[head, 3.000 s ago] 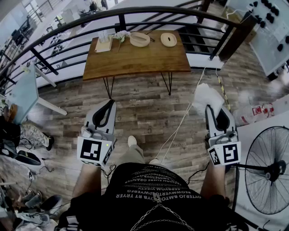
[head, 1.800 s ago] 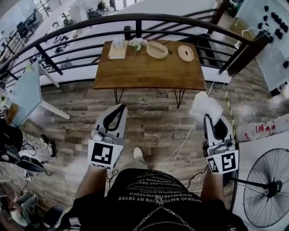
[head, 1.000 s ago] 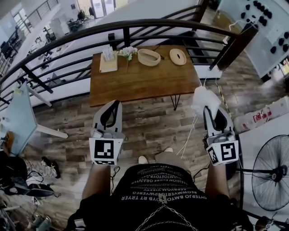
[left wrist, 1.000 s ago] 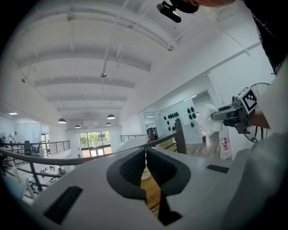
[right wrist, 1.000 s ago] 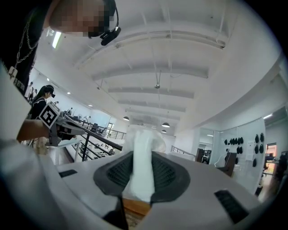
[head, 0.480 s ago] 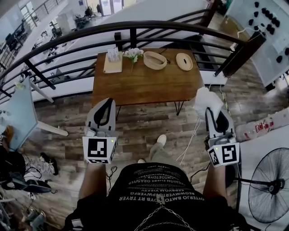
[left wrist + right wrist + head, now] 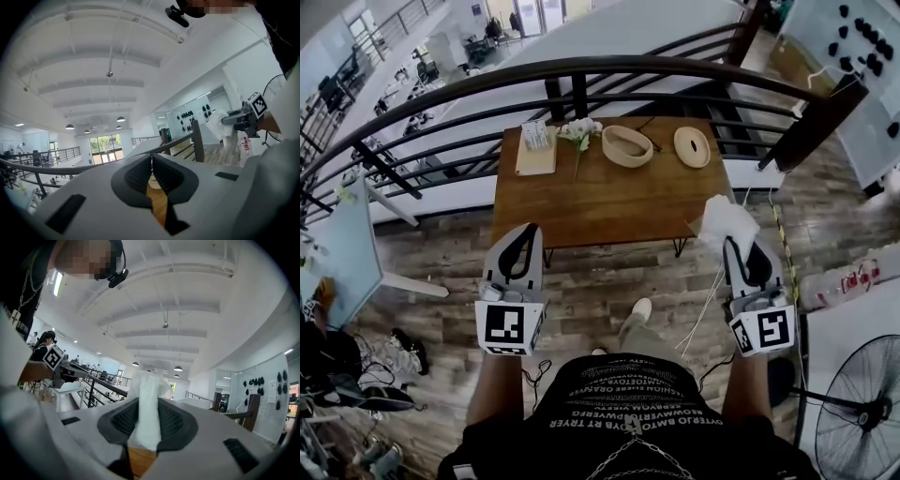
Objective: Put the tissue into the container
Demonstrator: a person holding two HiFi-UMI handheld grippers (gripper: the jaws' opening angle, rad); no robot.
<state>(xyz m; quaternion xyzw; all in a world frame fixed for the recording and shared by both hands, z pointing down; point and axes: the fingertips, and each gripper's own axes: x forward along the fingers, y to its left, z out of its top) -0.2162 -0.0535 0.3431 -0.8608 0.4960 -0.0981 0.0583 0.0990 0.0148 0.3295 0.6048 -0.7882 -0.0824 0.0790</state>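
White, soft and near weightless, the tissue [image 7: 727,216] is pinched low down in the right gripper [image 7: 739,246], off the table's [image 7: 609,202] near right corner, likely to flop and tear, so a bunched-middle hold suits; the left gripper [image 7: 523,232] is closed on nothing.

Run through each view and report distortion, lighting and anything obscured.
Head view: fisheye bows the railing into an arc; even daylight, the tissue nearly washed out. Left gripper view: black vignette corners, the left gripper fills the lower frame, far windows glare. Right gripper view: same vignette; the right gripper grips the tissue, evenly lit; mosaic patch top left.
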